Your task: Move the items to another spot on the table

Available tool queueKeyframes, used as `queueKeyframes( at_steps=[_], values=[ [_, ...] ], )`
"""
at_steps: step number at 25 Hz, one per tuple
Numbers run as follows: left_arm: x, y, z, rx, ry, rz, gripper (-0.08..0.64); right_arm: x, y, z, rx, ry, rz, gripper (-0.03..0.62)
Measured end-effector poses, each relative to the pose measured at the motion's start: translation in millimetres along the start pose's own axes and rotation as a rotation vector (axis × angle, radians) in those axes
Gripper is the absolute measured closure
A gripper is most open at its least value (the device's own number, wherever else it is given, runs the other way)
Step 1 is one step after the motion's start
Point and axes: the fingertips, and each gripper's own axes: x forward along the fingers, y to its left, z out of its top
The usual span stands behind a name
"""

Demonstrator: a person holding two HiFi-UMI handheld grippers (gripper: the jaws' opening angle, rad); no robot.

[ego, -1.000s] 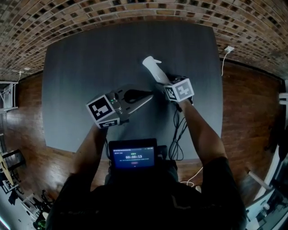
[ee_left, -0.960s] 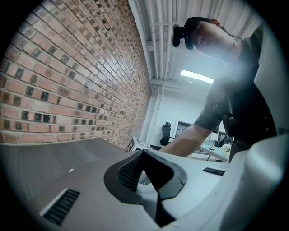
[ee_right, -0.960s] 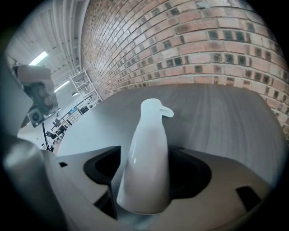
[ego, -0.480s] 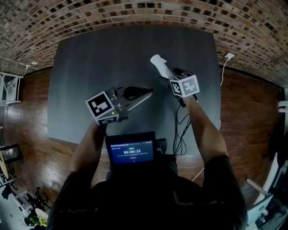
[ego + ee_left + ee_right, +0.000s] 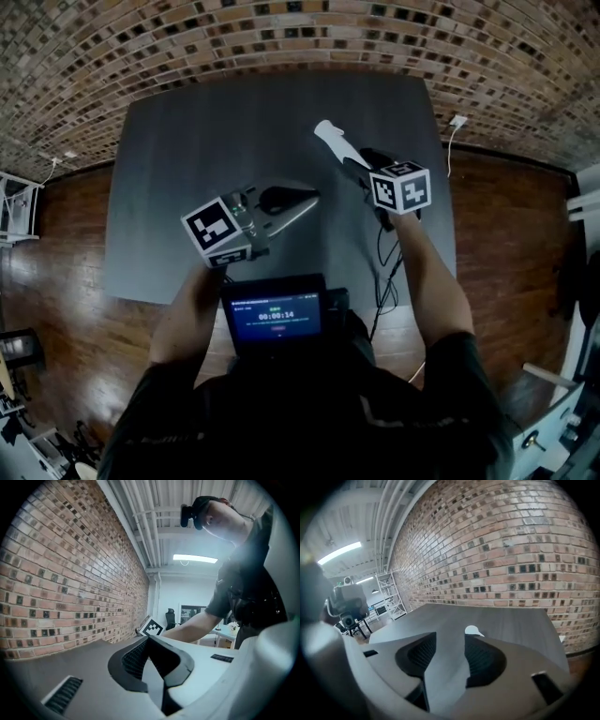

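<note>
The dark table (grey, rectangular) stands on wooden floor.

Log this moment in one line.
right gripper: jaws just closed further, on bottle | left gripper: jaws together

The right gripper, whose jaws have just been closing, grips between its black ribbed pads a pale plastic spray bottle, white tip poking out, above a dark grey table beside a brick wall and metal shelving.
</note>
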Motion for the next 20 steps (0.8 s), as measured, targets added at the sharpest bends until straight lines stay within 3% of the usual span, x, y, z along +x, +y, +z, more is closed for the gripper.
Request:
queueKeyframes(
  at_steps=[8, 14, 20],
  values=[
    [-29, -47, 26, 0.048, -0.048, -0.035, 0.568, -77, 64, 31, -0.028, -0.185, -0.061, 0.585],
    [-42, -70, 40, 0.046, -0.074, -0.03, 0.568, -130, 104, 41, -0.056, -0.248, -0.093, 0.586],
    [-35, -101, 30, 0.043, -0.115, -0.005, 0.568, -182, 118, 28, -0.092, -0.352, -0.109, 0.588]
  ],
)
